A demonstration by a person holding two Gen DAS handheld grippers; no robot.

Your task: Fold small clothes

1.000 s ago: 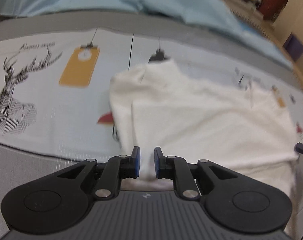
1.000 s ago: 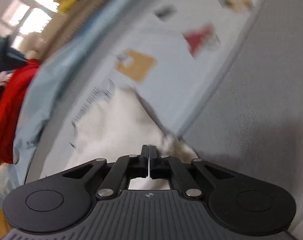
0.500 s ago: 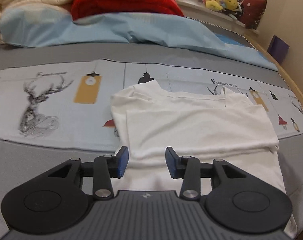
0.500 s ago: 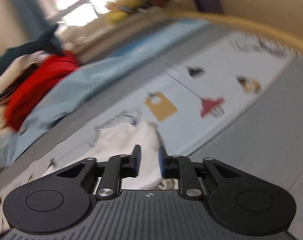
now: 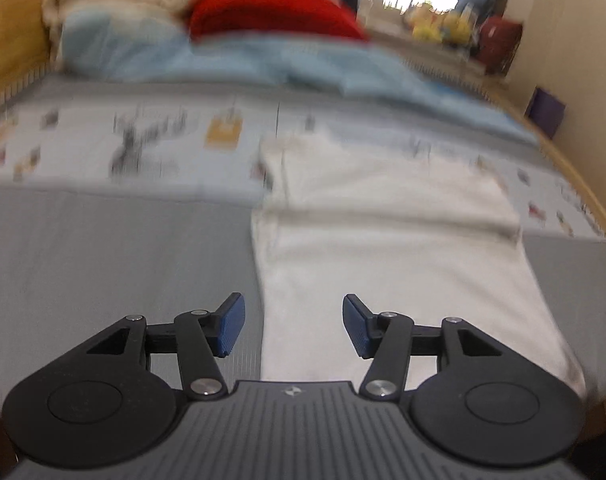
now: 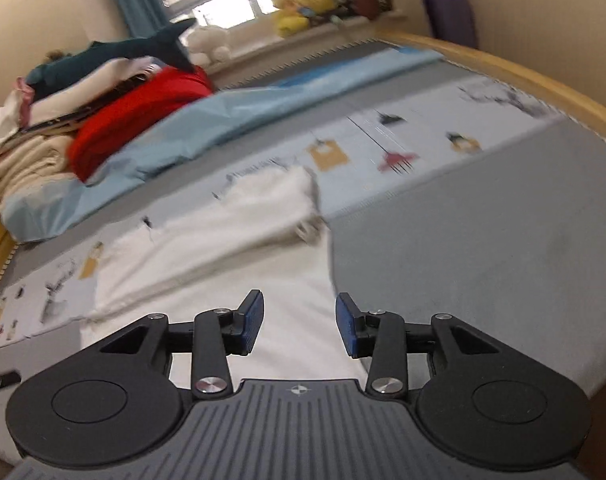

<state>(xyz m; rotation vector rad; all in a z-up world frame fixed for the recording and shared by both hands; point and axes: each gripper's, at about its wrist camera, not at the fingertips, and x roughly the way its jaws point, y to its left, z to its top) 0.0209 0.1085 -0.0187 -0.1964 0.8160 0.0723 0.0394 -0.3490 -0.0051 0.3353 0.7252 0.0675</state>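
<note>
A white garment (image 5: 383, 216) lies flat on the bed, its far part folded over toward me as a doubled band; it also shows in the right wrist view (image 6: 231, 240). My left gripper (image 5: 294, 326) is open and empty, held just above the garment's near left edge. My right gripper (image 6: 297, 322) is open and empty, above the garment's near right edge beside the grey blanket. Both views are blurred.
The bed has a grey blanket (image 6: 483, 248) and a pale printed sheet (image 5: 143, 148). Behind lie a light blue sheet (image 5: 243, 60), a red blanket (image 6: 143, 116), cream bedding (image 6: 27, 168) and a shark plush (image 6: 115, 52). A wooden bed rail (image 6: 523, 76) runs on the right.
Both grippers have let go of the garment, opened wide and pulled back toward the near edge. The garment's folded part now lies flat on the bed.
</note>
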